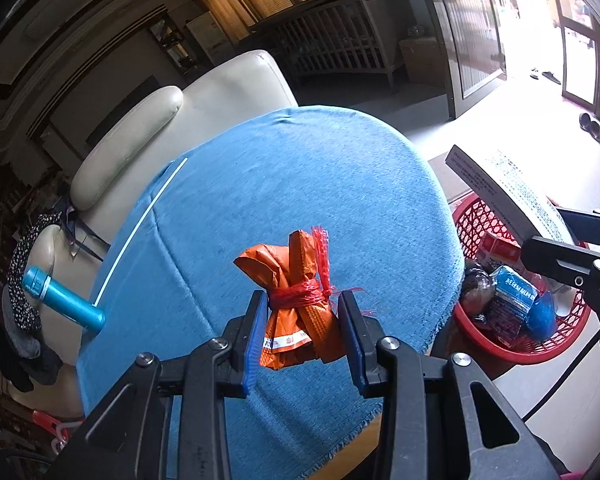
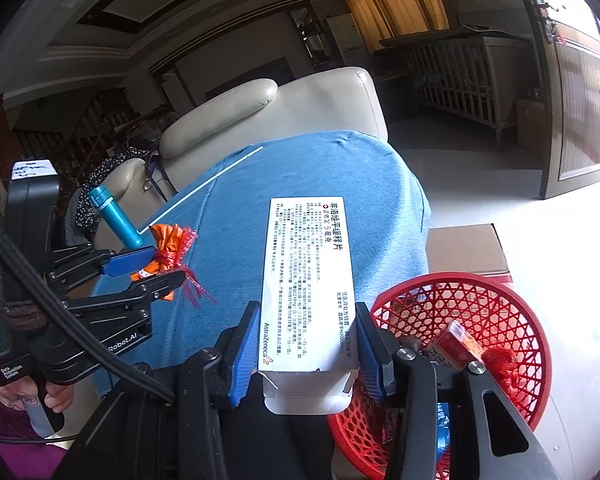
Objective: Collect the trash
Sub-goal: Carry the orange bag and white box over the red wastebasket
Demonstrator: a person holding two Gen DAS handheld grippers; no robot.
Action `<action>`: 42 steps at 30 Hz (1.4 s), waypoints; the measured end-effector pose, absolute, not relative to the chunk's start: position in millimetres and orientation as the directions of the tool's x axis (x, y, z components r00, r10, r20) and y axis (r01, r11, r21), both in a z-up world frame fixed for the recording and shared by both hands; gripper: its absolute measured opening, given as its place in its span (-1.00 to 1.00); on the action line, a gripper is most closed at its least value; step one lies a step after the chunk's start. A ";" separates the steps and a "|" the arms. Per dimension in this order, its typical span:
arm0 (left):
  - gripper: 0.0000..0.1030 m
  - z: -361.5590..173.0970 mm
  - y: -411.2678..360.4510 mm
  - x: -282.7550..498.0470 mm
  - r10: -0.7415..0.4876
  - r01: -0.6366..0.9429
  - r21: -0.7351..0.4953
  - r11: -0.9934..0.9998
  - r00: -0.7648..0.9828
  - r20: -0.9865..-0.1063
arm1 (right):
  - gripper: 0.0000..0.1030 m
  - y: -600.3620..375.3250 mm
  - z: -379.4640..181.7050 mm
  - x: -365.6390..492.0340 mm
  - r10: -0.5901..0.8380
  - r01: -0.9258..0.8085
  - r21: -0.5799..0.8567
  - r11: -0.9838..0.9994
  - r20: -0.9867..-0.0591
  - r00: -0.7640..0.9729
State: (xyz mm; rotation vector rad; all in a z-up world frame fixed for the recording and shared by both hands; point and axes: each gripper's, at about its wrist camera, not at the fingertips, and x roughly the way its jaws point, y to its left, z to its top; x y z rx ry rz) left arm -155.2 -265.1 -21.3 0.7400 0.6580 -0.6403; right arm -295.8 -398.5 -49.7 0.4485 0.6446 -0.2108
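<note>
Left gripper jaws pinching an orange wrapper over the desk — right gripper jaws clamping a white box beside the red basket.

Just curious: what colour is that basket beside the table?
Red, an open lattice basket; the right wrist view shows it best.

This is a home, a living room. A cream leather armchair stands behind the round desk with its blue cloth. Further back there are a wooden baby crib, yellow curtains and a tiled floor near a bright doorway.
</note>
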 end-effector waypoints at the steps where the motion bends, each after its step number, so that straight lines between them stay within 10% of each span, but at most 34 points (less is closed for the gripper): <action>1: -0.25 -21.1 -266.0 -155.5 -0.288 0.721 0.393 0.571 0.625 -0.726 | -0.07 -398.5 -49.7 -295.8 -0.052 0.325 0.336 0.884 -0.621 0.782; 42: -0.25 -21.8 -360.4 -198.4 -0.459 0.887 0.288 0.360 0.437 -0.774 | -0.07 -471.2 -41.1 -362.8 -0.253 0.535 0.317 0.783 -0.623 0.740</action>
